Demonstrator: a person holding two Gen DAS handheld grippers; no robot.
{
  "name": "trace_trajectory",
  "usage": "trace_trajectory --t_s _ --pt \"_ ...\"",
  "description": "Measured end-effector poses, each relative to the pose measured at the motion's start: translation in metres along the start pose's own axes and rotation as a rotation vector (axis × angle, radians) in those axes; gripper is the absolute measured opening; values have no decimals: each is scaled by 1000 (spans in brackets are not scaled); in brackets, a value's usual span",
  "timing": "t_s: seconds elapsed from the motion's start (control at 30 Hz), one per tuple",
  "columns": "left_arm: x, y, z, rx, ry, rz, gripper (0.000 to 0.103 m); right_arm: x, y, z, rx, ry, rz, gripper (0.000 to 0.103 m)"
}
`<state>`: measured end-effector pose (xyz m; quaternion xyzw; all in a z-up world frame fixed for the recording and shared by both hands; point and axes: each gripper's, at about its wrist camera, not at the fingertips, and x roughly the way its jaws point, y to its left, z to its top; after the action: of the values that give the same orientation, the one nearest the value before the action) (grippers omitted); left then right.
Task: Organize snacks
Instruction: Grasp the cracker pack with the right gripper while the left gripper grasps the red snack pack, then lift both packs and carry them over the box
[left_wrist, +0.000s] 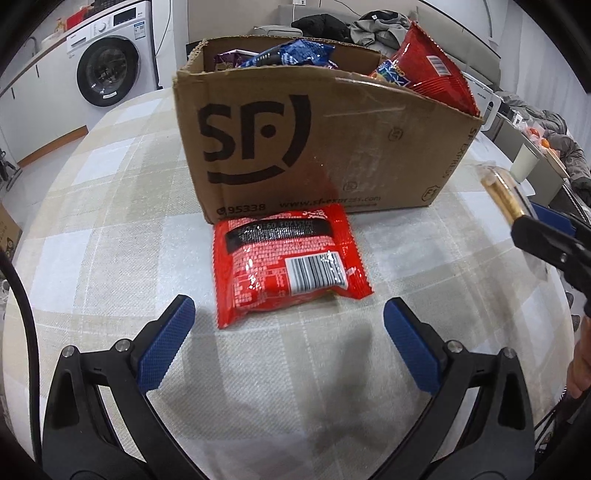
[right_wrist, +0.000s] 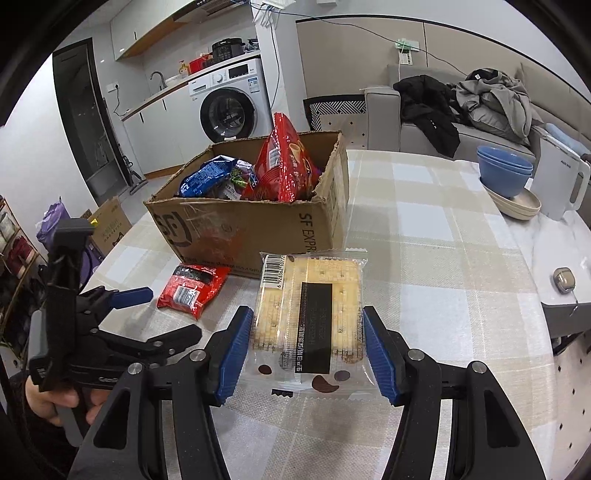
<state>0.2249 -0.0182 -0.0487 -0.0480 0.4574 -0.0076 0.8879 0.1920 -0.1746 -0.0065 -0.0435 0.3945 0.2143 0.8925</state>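
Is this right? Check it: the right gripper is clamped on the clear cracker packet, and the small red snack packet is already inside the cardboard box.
Not quite. The right gripper is clamped on the clear cracker packet, but the small red snack packet is not in the cardboard box. It lies on the tablecloth in front of the box, ahead of the open left gripper, as the left wrist view shows.

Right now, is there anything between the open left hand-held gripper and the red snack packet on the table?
Nothing visible. The left hand-held gripper is open, and only bare tablecloth lies before the red snack packet.
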Motion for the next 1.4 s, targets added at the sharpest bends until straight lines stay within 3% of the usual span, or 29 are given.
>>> trace_trajectory --t_s 0.6,0.7,0.83,0.97,1.07,1.3,1.4 --pt "30 0 26 -26 -11 42 98 4 -1 1 2 13 8 60" --pt "30 1 27 -33 -19 45 92 5 0 1 -3 17 7 60" --pt "27 1 27 -30 -39 30 70 5 1 0 -7 17 8 60" --pt "23 6 30 -37 -51 30 54 5 0 0 -7 17 9 60" --pt "22 9 32 -42 -53 23 49 5 0 0 -7 17 9 60" --pt "18 18 32 -42 -56 13 48 8 2 -2 -14 24 9 60" --pt "11 15 15 -38 -60 8 47 10 3 -2 -17 26 9 60"
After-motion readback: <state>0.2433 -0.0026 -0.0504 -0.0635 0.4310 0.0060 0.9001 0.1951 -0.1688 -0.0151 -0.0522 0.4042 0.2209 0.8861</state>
